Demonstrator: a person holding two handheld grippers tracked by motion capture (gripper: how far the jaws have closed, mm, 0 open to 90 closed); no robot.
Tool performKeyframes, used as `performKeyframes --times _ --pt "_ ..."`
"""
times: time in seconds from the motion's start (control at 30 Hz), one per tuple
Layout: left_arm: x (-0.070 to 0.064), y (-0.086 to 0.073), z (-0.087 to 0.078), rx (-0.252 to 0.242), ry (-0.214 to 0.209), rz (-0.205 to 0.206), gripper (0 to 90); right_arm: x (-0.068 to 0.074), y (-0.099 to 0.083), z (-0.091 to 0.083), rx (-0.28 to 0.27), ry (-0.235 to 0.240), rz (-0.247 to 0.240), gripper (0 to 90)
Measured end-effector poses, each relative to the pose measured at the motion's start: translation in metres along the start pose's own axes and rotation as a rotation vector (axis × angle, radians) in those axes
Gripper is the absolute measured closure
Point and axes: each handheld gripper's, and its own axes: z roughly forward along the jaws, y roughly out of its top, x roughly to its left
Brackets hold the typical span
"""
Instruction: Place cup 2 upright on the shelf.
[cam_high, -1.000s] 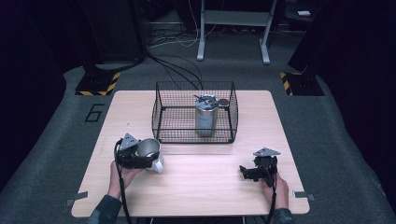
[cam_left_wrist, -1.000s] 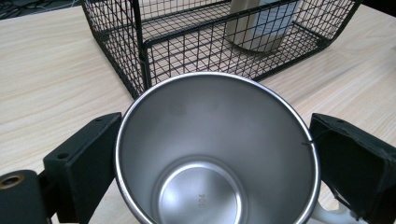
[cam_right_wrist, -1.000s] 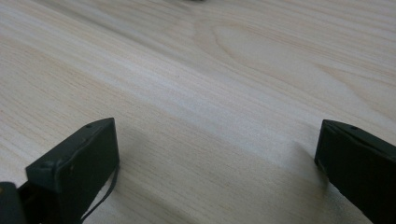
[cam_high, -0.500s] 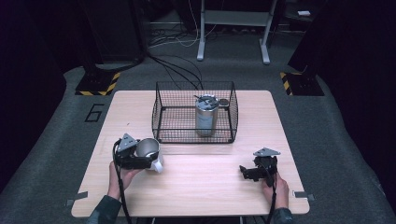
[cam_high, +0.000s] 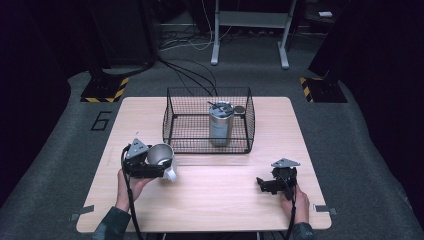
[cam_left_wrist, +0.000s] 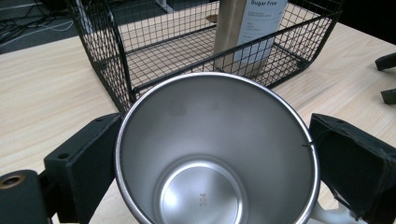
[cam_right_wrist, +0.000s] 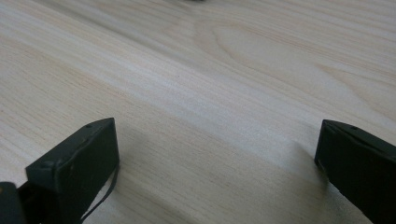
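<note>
A steel cup (cam_high: 160, 155) with a white handle is tipped on its side at the table's front left, mouth toward the camera, with my left gripper (cam_high: 156, 168) shut on it. In the left gripper view the cup (cam_left_wrist: 215, 154) sits between the two black jaws of the left gripper (cam_left_wrist: 215, 163), which press on its rim at either side. My right gripper (cam_high: 264, 185) rests low at the front right, open, and the right gripper (cam_right_wrist: 215, 168) has bare wood between its wide-apart jaws.
A black wire basket (cam_high: 172, 117) stands at the table's middle back with a steel tumbler (cam_high: 220, 122) upright inside and a small dark round thing (cam_high: 240, 109) behind it. The basket (cam_left_wrist: 116, 60) and tumbler (cam_left_wrist: 252, 28) are just beyond the cup. Cables lie on the floor behind.
</note>
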Motion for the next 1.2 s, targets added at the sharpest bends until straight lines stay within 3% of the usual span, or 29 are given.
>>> performKeyframes --times 0.37,0.7,1.2 --pt "-0.006 0.016 -0.003 0.011 -0.021 0.014 6.2 -0.002 0.0 0.0 -0.003 0.004 -0.019 0.0" --pt "-0.013 0.036 -0.006 -0.012 -0.034 0.035 6.2 -0.001 0.0 0.0 -0.006 0.008 -0.008 0.0" --pt "-0.024 0.067 0.003 -0.029 -0.041 0.073 6.2 -0.001 0.0 0.001 -0.005 0.005 -0.013 0.0"
